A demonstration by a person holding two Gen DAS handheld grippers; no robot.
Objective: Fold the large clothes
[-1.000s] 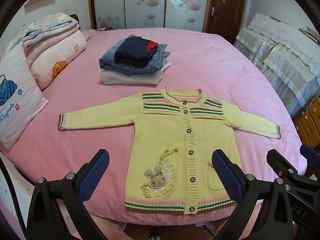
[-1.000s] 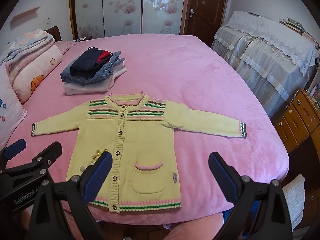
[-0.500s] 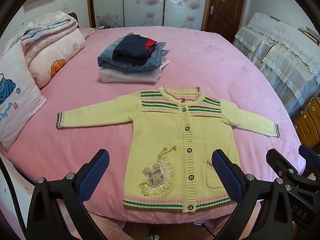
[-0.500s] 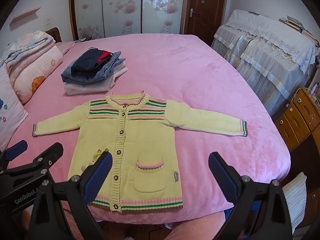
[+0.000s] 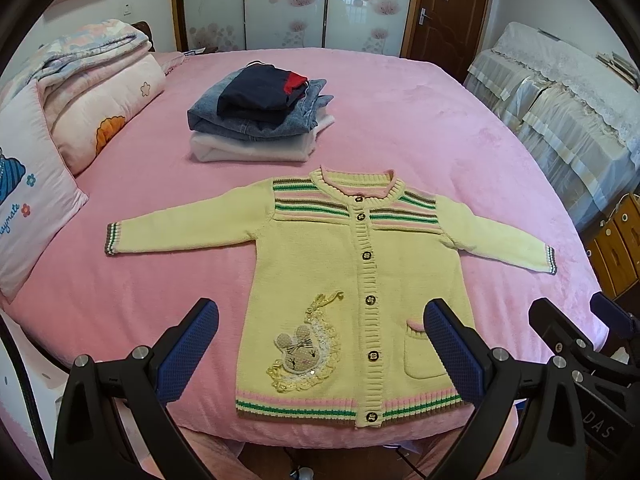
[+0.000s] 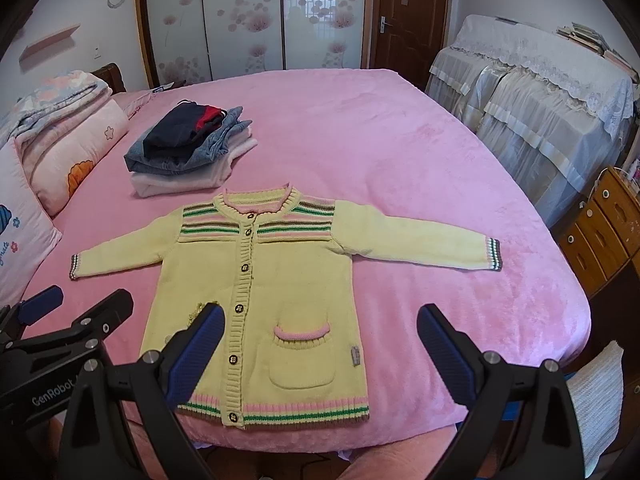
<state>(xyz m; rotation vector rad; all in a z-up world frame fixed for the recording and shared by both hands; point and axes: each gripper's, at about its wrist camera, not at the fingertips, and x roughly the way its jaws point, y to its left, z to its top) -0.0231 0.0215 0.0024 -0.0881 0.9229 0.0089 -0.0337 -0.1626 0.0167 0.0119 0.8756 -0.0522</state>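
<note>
A yellow knitted cardigan (image 5: 360, 280) (image 6: 280, 280) with striped yoke, buttons and a rabbit patch lies flat and face up on the pink bed (image 5: 420, 128) (image 6: 380, 152), both sleeves spread out, hem at the near edge. My left gripper (image 5: 320, 344) hangs open above the hem, nothing between its blue pads. My right gripper (image 6: 320, 344) is open too, held over the pocket side of the hem, not touching the cloth. Each gripper shows at the edge of the other's view.
A stack of folded clothes (image 5: 260, 120) (image 6: 192, 148) sits behind the cardigan. Pillows and a folded quilt (image 5: 92, 92) line the left side. Covered furniture (image 6: 540, 92) and a wooden drawer cabinet (image 6: 600, 232) stand to the right of the bed.
Both views have shifted slightly: the cardigan sits a little higher and farther in frame, so both grippers have drawn back or risen a bit. The cardigan itself has not moved.
</note>
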